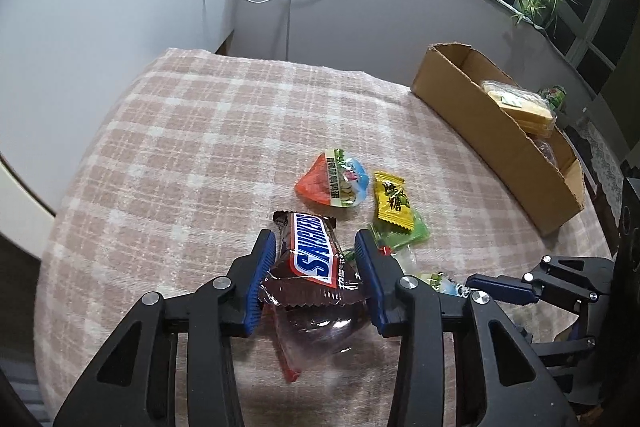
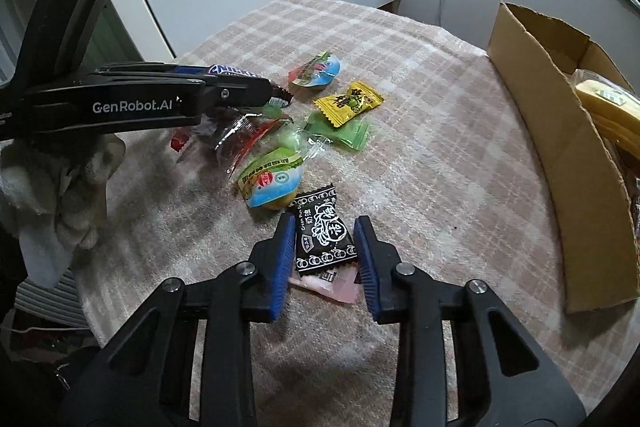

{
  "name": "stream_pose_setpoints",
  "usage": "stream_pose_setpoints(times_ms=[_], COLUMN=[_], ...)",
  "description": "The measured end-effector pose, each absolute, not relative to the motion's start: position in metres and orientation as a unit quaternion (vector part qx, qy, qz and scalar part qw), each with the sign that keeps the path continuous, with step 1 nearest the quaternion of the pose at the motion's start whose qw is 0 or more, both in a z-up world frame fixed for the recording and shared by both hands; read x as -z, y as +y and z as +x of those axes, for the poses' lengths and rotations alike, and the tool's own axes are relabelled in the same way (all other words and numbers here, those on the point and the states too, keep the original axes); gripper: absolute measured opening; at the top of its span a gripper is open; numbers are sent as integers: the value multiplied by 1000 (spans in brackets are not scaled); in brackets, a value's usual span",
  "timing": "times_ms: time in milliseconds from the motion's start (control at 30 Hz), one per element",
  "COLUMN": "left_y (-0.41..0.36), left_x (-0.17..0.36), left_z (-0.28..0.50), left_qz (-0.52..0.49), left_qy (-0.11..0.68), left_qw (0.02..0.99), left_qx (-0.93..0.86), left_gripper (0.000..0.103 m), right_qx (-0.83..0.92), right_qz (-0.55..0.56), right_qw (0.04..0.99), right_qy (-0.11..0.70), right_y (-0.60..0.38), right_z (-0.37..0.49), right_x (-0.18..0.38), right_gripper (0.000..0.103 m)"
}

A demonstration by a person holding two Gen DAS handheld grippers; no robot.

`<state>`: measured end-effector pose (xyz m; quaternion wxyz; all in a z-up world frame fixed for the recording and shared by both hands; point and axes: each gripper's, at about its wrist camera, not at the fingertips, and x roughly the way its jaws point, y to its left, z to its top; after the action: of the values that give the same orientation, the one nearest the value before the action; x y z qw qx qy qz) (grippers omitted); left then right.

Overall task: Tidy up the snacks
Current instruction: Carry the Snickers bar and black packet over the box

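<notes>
From the left wrist view, the left gripper (image 1: 316, 247) has its jaws clamped on a Snickers bar (image 1: 314, 253), the blue pads pressing the wrapper from both sides. A clear packet with red ends (image 1: 312, 335) lies under the bar on the checked cloth of the counter (image 1: 180, 131). Just beyond the bar sits an orange-and-blue jelly cup (image 1: 332, 183), and beside it a yellow candy (image 1: 392, 203) overlapping a green candy (image 1: 404, 235). A cardboard box (image 1: 480, 131) stands along the counter's right edge with a yellow packaged cake (image 1: 516, 103) inside. The right gripper (image 1: 500, 291) shows at the counter's near right edge; from here I cannot tell how its jaws stand.

From the right wrist view, the right gripper (image 2: 322, 243) has its jaws set on either side of a black-and-white candy (image 2: 322, 239), the pads touching or almost touching the wrapper; whether they truly press it is unclear. A pink wrapper (image 2: 332, 283) lies partly beneath that candy. Just past it rests a second jelly cup with a yellow base (image 2: 272, 183). The left gripper (image 2: 260, 93) reaches in from the counter's left edge with the Snickers bar (image 2: 230, 70) between its jaws. Farther toward the far edge lie the jelly cup (image 2: 316, 71), yellow candy (image 2: 348, 103) and green candy (image 2: 340, 131). The box (image 2: 560, 131) stands at the right edge.
</notes>
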<state>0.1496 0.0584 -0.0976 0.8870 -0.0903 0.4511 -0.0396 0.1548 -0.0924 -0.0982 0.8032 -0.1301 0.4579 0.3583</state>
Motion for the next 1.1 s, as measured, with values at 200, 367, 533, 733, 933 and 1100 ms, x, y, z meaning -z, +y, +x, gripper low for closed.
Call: stream_pose_setpoints(times_ms=[200,367,533,733,933,1100], left_y=[61,65,65,62,63,70], left_x=[96,91,92,98,104,100], left_z=[147,144,143,148,152,147], left_qz=[-96,-104,-100,-96,-100,-123], left_qy=[445,438,439,455,460,448], left_qw=[889,892,893,884,881,884], left_qx=[35,32,33,42,46,44], left_gripper=[36,32,32,33,32,31], right_qx=[-362,-362,-356,-362,-368,-363], right_qz=[-121,-115,-103,-119,-136,-131], right_qw=[803,807,813,800,793,799], right_qy=[458,453,448,464,466,460], right_y=[-95,-99,-106,-103,-100,-103], right_z=[155,153,153,154,154,153], right_x=[98,95,89,97,98,96], right_gripper=[28,27,25,25,25,22])
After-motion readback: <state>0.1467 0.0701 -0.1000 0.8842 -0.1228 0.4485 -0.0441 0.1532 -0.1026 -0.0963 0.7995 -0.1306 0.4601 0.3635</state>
